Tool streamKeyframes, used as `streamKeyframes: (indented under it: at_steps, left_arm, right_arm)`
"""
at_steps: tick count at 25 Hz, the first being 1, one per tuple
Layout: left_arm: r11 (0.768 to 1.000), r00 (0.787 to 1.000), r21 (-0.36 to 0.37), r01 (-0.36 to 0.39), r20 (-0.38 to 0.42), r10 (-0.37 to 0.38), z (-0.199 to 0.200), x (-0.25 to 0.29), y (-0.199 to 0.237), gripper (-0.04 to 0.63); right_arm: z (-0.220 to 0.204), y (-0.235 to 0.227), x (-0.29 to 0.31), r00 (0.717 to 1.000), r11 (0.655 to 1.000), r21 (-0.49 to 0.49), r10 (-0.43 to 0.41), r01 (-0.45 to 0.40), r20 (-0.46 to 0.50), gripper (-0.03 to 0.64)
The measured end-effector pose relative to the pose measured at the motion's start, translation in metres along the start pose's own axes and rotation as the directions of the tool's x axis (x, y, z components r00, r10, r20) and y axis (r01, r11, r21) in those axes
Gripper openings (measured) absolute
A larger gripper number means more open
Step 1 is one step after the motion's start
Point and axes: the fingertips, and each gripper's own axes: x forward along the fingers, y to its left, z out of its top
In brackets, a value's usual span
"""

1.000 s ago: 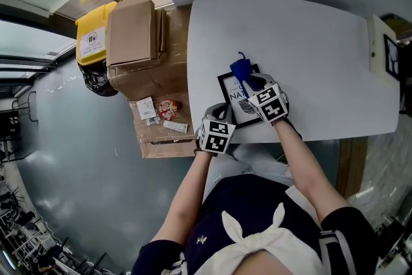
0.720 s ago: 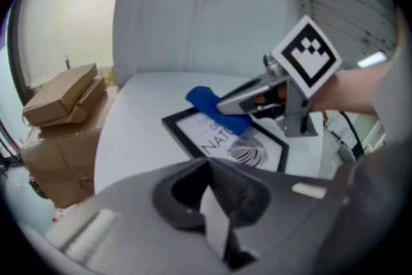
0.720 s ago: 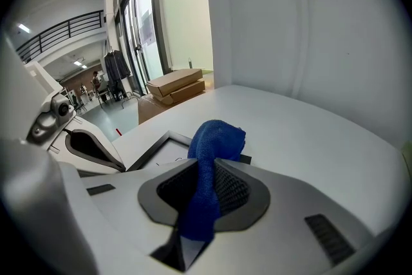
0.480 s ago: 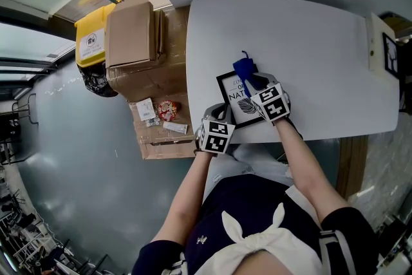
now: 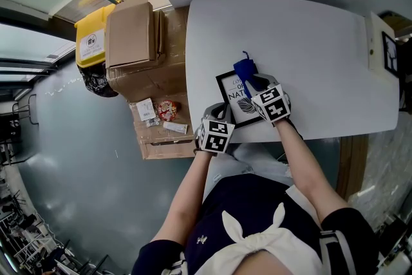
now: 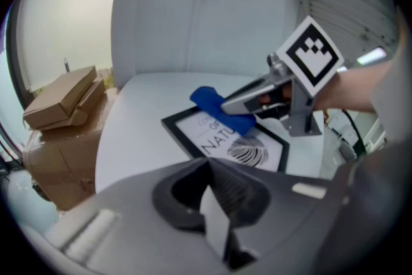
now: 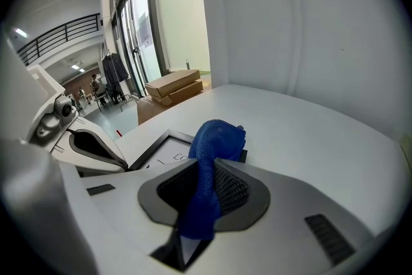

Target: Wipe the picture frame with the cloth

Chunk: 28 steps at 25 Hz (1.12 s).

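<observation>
Right claw (image 7: 207,180): clamped tight on the blue cloth (image 7: 217,138). A wad of it bulges out past my tips and a tail hangs back between the jaws.
Left claw (image 6: 211,167): jaws brought together, with nothing I can make out between them. It sits at the frame's near left corner. I cannot tell whether it presses on the frame or only rests beside it.
Picture frame (image 5: 239,100): black-edged, with a printed sheet bearing a leaf. It lies flat on the white table (image 5: 309,42), close to the table's near edge and right in front of me.
Long axis: runs away from me, leaning a little to my left at the far end.
Cloth against frame: the wad lies at the frame's far end, toward its right corner, on or just at the top rail.
Where the work lies: from the wad, nearly all the glass is back toward me and off to the left, under and beside my right claw.
Nearer claw: the right one is over the frame, and the left is placed to steady it.
Next move, as I judge it: draw the wad along the long axis toward me. The left claw should brace the near corner so the frame does not slide toward the table edge.
</observation>
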Motion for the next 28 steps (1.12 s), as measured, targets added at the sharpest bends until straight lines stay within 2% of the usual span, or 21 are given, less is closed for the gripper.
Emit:
streamKeyframes:
  at_steps: [28]
  left_arm:
    - [1.000, 1.000, -0.009, -0.003, 0.010, 0.003, 0.001, 0.000, 0.001, 0.003]
  right_arm:
    - [-0.024, 0.010, -0.022, 1.000, 0.999, 0.036, 0.014, -0.014, -0.003, 0.071]
